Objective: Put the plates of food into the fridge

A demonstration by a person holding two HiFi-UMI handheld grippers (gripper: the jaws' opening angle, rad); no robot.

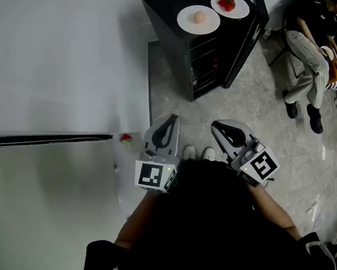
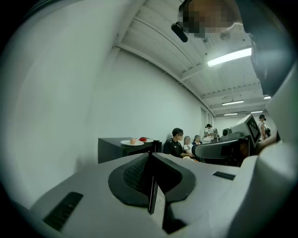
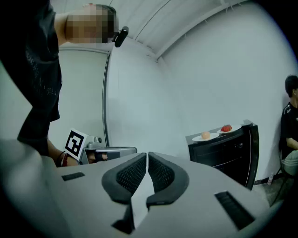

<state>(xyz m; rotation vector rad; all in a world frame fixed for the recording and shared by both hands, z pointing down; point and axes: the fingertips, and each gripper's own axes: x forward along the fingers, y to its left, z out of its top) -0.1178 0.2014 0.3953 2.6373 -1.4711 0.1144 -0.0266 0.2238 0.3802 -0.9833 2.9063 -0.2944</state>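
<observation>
A black mini fridge (image 1: 173, 46) stands against the white wall, its door (image 1: 247, 28) swung open to the right. Two white plates sit on its top: one with a round peach-coloured food (image 1: 199, 18), one with red food (image 1: 227, 3). Both plates also show far off in the left gripper view, peach plate (image 2: 132, 142), and in the right gripper view, peach plate (image 3: 205, 136) and red plate (image 3: 226, 128). My left gripper (image 1: 168, 124) and right gripper (image 1: 220, 126) are held close to my body, well short of the fridge. Both are shut and empty.
A person sits on a chair (image 1: 309, 42) right of the fridge; more people (image 2: 177, 143) sit beyond it. The white wall (image 1: 46, 66) runs along the left. A small red object (image 1: 125, 138) lies by the wall near my shoes (image 1: 198, 153). The floor is grey marble tile (image 1: 276, 125).
</observation>
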